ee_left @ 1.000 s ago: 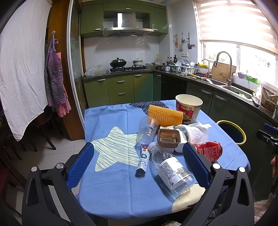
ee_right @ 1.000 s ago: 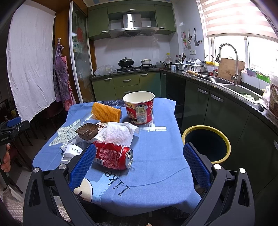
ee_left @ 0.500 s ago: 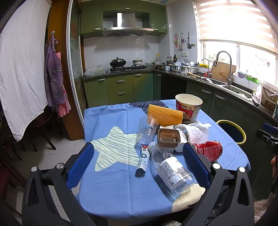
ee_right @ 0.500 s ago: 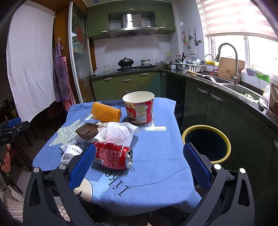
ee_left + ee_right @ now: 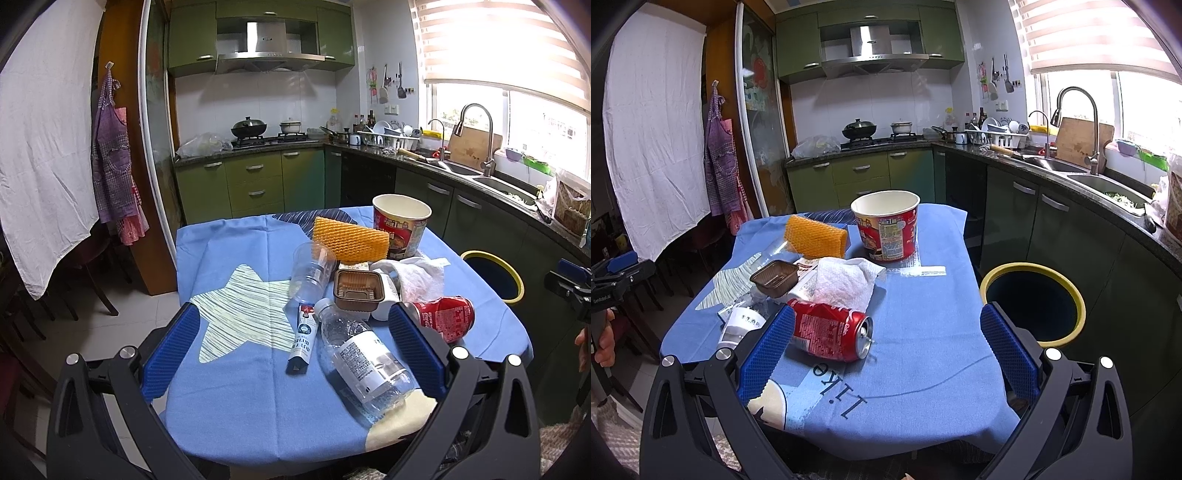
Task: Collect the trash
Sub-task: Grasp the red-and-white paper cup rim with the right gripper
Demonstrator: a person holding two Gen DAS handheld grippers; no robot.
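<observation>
Grippers: left gripper [image 5: 295, 345] and right gripper [image 5: 886, 343] both hung empty, jaws wide apart.
Trash: heaped mid-frame on table [image 5: 923, 314].
Bin [image 5: 1032, 301]: right of centre.
Risk: red can [image 5: 831, 328] might roll if nudged.

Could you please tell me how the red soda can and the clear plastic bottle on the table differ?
The red soda can is opaque metal and dented; the clear plastic bottle is see-through with a white label. The can is the shorter, the bottle the longer. The can's top shows an opened tab; the bottle's neck has a white cap. Both lie on their sides on the blue tablecloth.
</observation>
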